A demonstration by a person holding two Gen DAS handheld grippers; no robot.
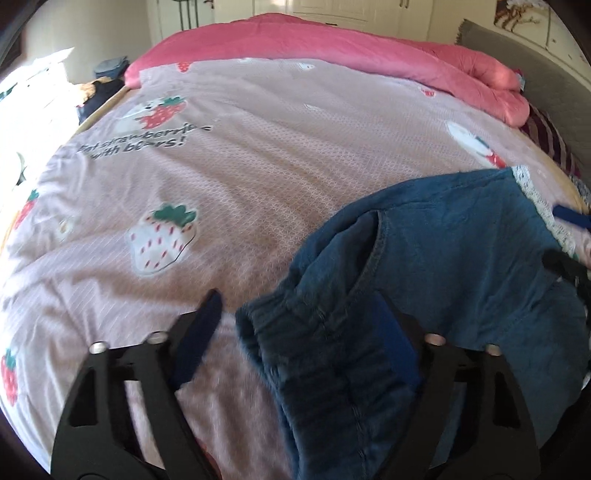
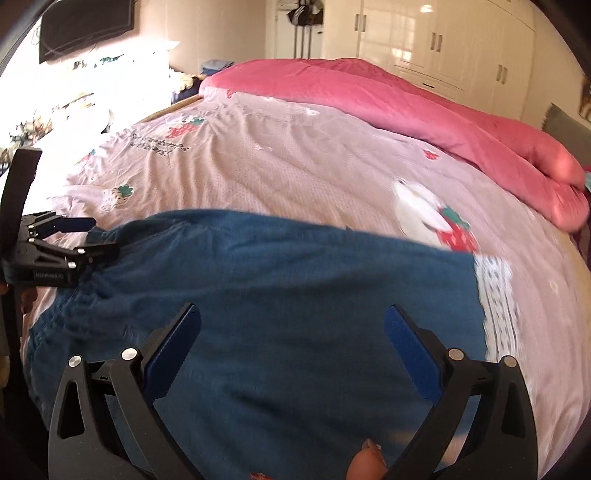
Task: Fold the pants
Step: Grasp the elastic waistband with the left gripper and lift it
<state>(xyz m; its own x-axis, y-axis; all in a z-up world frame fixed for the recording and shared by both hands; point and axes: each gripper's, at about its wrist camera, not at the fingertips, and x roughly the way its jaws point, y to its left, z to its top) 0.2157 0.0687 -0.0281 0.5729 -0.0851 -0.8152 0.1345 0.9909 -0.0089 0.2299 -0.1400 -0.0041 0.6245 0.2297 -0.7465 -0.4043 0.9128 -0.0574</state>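
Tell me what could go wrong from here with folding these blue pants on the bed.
The left gripper straddles only the bunched waistband edge, so it might pinch the pink sheet too. The right gripper hangs open over the pants, so the lace-trimmed hem end may drag unevenly.

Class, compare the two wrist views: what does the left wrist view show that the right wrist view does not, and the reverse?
Only the left view: the pants' gathered waistband up close, between the left tool's pads, and a side pocket seam. Only the right view: the left tool seen from the side, a dark wall screen, and a fingertip. Both: blue pants, strawberry bedsheet, pink quilt, lace hem.
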